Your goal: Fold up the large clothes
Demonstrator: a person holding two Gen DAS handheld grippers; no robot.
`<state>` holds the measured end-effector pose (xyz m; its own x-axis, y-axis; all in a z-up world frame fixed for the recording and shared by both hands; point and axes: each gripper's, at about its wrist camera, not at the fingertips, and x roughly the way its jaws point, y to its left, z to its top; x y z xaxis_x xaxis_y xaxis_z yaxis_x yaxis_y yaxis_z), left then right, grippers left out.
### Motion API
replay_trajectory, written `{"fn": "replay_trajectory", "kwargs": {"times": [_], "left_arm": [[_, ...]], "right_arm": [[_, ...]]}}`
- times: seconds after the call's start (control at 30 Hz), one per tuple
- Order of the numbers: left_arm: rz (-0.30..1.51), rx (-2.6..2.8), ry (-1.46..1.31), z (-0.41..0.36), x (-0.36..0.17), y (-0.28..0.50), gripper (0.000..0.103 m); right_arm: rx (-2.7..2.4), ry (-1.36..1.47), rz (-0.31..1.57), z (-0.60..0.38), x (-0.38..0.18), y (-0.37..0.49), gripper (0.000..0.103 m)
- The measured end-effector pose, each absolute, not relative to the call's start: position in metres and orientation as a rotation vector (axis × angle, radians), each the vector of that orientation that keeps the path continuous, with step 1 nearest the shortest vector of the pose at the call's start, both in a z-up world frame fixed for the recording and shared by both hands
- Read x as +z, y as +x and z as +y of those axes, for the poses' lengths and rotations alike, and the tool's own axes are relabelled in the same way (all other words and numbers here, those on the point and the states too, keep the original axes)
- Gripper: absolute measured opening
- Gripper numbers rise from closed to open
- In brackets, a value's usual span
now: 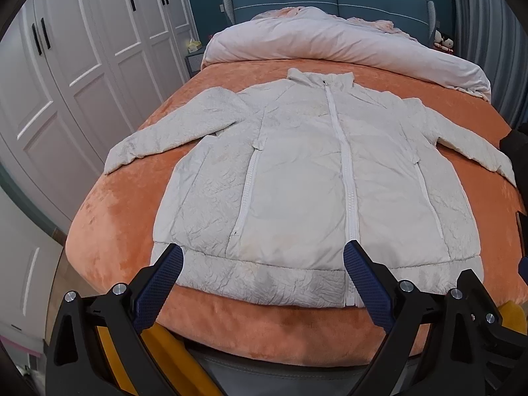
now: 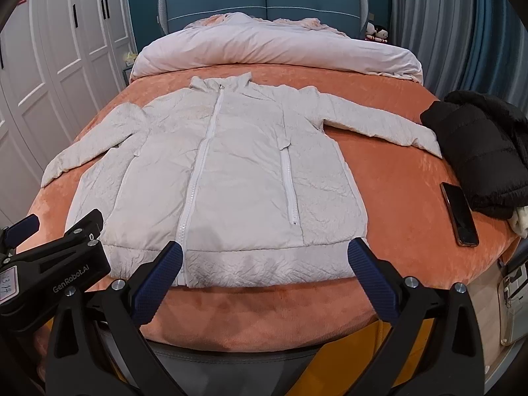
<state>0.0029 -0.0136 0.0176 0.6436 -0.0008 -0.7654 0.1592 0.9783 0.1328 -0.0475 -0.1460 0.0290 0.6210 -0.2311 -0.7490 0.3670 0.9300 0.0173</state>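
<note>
A white zipped puffer jacket (image 1: 297, 178) lies flat, front up, on the orange bedspread (image 1: 125, 204), collar toward the headboard, both sleeves spread out. It also shows in the right wrist view (image 2: 231, 178). My left gripper (image 1: 263, 255) is open and empty, hovering just above the jacket's hem near the bed's foot. My right gripper (image 2: 265, 250) is open and empty, above the hem's right half. The left gripper's body (image 2: 52, 270) shows at lower left in the right wrist view.
A black jacket (image 2: 485, 145) and a phone (image 2: 460, 214) lie on the bed's right side. A pale duvet (image 2: 270, 49) is bunched by the blue headboard (image 2: 264, 0). White wardrobes (image 1: 82, 66) stand left, curtains (image 2: 462, 33) right.
</note>
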Motion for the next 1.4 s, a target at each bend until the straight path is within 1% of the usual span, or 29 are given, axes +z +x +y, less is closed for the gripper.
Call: {"fn": "replay_trajectory", "kwargs": {"times": [1.4], "left_arm": [[0.896, -0.078, 0.208, -0.0133, 0.0093, 0.0122, 0.094]], "right_arm": [[-0.353, 0.18, 0.858, -0.1493, 0.0227, -0.0393, 0.098]]}}
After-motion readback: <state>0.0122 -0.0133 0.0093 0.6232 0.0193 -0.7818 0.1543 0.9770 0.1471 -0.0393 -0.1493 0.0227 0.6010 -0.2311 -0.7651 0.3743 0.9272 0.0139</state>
